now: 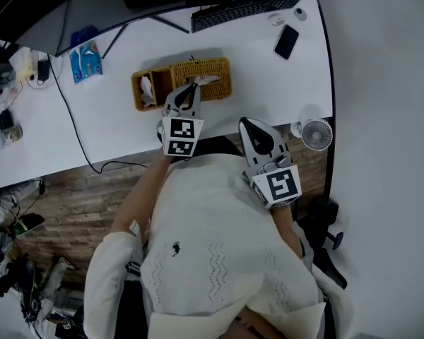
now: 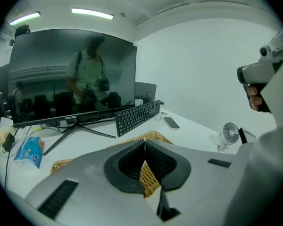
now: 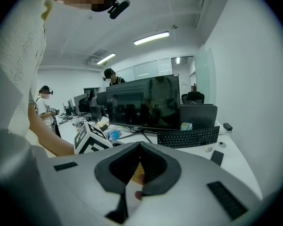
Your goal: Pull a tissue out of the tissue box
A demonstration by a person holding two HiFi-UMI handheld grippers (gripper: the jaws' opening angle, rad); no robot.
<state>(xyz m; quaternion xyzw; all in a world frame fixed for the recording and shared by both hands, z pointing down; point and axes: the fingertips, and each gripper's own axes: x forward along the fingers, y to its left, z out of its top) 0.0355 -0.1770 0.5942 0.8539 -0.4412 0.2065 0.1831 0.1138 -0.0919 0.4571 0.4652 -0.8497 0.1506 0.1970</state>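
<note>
Looking down, we see one woven tissue box (image 1: 215, 70) lying flat on the white table (image 1: 268, 90). Its long side runs from left to right, along the table's front edge, and its right end sits a little farther from us. A bit of white tissue (image 1: 208, 80) shows on top of the box. There are two claws. The left claw (image 1: 193, 87) is over the middle of the box, pointing away from us, with its tip just beside the white bit. Its jaws are pressed together, and we see nothing between them. We cannot tell if it touches the box. The right claw (image 1: 246, 123) is well apart from the box, near the table's front edge, and its jaws are together too. We also count one keyboard (image 1: 246, 9), one phone (image 1: 286, 41) and one small fan (image 1: 316, 134).
</note>
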